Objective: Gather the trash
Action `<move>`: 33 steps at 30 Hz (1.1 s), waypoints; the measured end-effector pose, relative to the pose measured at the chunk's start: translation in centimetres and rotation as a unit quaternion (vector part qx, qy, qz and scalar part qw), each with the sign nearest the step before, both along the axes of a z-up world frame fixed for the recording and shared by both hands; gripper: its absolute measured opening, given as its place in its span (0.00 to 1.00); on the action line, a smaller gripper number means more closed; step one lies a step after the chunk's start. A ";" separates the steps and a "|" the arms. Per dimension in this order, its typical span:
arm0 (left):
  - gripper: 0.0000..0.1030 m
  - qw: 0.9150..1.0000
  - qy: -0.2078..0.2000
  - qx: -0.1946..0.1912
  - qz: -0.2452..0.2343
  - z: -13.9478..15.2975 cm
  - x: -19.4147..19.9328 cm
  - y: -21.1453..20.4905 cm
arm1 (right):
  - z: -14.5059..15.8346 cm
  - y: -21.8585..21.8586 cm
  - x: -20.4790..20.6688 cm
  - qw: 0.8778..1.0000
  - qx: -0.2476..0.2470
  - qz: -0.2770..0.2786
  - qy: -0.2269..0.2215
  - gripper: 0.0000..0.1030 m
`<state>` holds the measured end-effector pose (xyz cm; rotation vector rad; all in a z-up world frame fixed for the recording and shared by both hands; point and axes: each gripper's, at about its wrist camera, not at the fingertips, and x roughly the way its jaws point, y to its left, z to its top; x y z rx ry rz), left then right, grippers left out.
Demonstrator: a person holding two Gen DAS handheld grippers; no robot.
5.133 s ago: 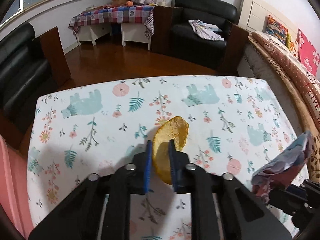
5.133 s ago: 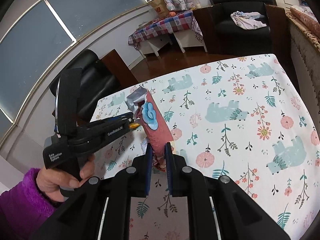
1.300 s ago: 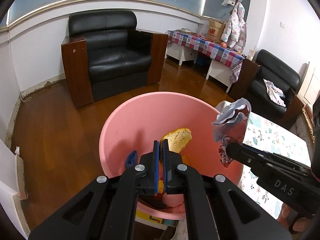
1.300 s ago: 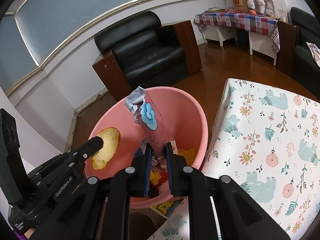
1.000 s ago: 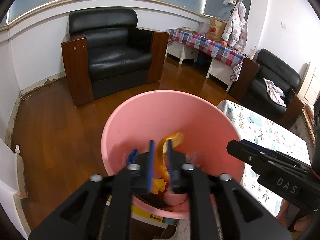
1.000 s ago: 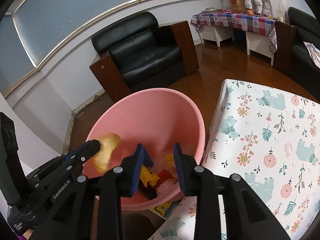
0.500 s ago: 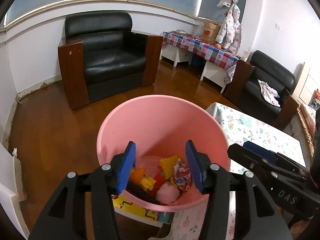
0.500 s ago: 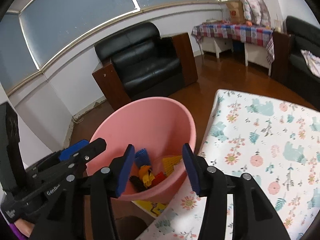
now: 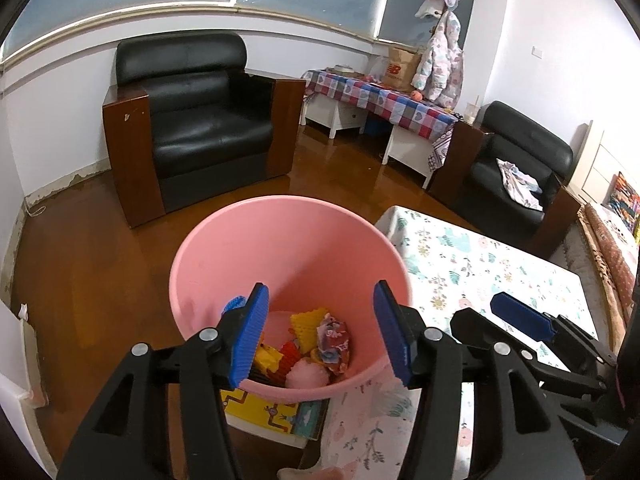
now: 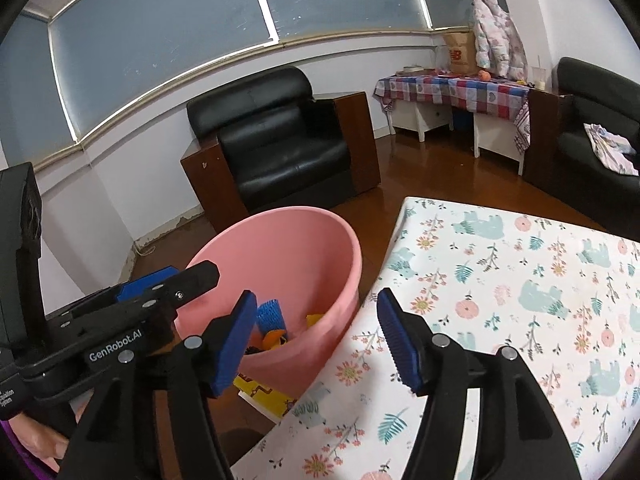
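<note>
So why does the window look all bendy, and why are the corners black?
Left wrist view: the fisheye lens bows the window frame into an arc and leaves black corners; the pink bin is sharp, and light glares off the wooden floor. Right wrist view: the same bending curves the window frame, with black corners again; the flowered tablecloth looks crisp and evenly lit.
</note>
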<state>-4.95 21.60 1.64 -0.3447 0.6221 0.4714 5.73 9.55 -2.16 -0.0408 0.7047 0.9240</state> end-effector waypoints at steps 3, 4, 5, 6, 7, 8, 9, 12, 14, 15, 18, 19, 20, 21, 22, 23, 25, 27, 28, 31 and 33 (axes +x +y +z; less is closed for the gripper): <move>0.53 1.000 -0.003 0.004 -0.002 0.4 0.0 -0.6 | 0.4 -0.7 -0.1 1.000 0.005 -0.007 0.000 0.61; 0.53 1.000 -0.004 0.004 -0.003 0.5 -0.1 -0.7 | 0.5 -0.9 -0.1 1.000 0.006 -0.010 0.001 0.61; 0.53 1.000 -0.005 0.005 -0.002 0.6 -0.1 -0.9 | 0.6 -1.2 -0.1 1.000 0.008 -0.014 0.002 0.61; 0.53 1.000 -0.005 0.006 -0.002 0.7 -0.2 -1.0 | 0.6 -1.5 -0.1 1.000 0.008 -0.017 0.003 0.61; 0.53 1.000 -0.004 0.007 0.000 0.7 -0.2 -1.0 | 0.5 -1.7 -0.1 1.000 0.008 -0.019 0.003 0.61; 0.53 1.000 -0.004 0.008 0.001 0.7 -0.3 -1.2 | 0.4 -1.9 -0.3 1.000 0.008 -0.021 0.004 0.61; 0.53 1.000 -0.003 0.009 0.001 0.7 -0.3 -1.3 | 0.3 -2.2 -0.4 1.000 0.005 -0.024 0.003 0.61; 0.53 1.000 -0.003 0.011 0.001 0.8 -0.4 -1.7 | 0.3 -2.9 -0.5 1.000 0.005 -0.029 0.003 0.61; 0.53 1.000 -0.004 0.011 0.001 0.8 -0.4 -1.7 | 0.3 -3.3 -0.7 1.000 0.006 -0.030 0.002 0.61; 0.53 1.000 -0.005 0.012 0.001 0.8 -0.4 -1.9 | 0.4 -3.5 -0.8 1.000 0.007 -0.030 0.002 0.61; 0.53 1.000 -0.006 0.017 0.001 1.1 -0.4 -2.4 | 0.5 -3.9 -1.0 0.999 0.010 -0.032 -0.001 0.62; 0.53 1.000 -0.007 0.018 0.002 1.2 -0.4 -2.5 | 0.7 -3.8 -0.9 0.999 0.010 -0.033 -0.002 0.63; 0.53 1.000 -0.007 0.018 0.001 1.2 -0.4 -2.7 | 0.7 -3.9 -1.0 0.999 0.011 -0.033 -0.003 0.63; 0.53 1.000 -0.008 0.019 0.001 1.3 -0.4 -2.7 | 0.9 -4.0 -1.1 0.999 0.013 -0.033 -0.005 0.63; 0.53 1.000 -0.008 0.020 0.000 1.3 -0.5 -2.8 | 1.0 -4.1 -1.2 0.999 0.015 -0.033 -0.007 0.63; 0.53 1.000 -0.009 0.021 0.000 1.4 -0.6 -3.0 | 1.1 -4.2 -1.4 0.999 0.016 -0.033 -0.010 0.63; 0.53 1.000 -0.009 0.022 -0.002 1.4 -0.7 -3.0 | 1.2 -4.5 -1.6 0.999 0.017 -0.033 -0.015 0.63; 0.53 1.000 -0.009 0.027 -0.003 1.5 -0.8 -3.2 | 1.4 -4.8 -2.0 0.999 0.018 -0.032 -0.022 0.63; 0.53 1.000 -0.010 0.028 -0.004 1.6 -0.8 -3.3 | 1.5 -4.9 -2.2 0.999 0.018 -0.033 -0.025 0.63; 0.53 0.999 -0.012 0.030 -0.004 1.7 -1.0 -3.6 | 1.7 -5.0 -2.7 0.999 0.017 -0.034 -0.033 0.63; 0.53 0.999 -0.014 0.031 -0.004 1.8 -1.1 -3.6 | 1.8 -5.2 -2.9 0.999 0.018 -0.035 -0.036 0.63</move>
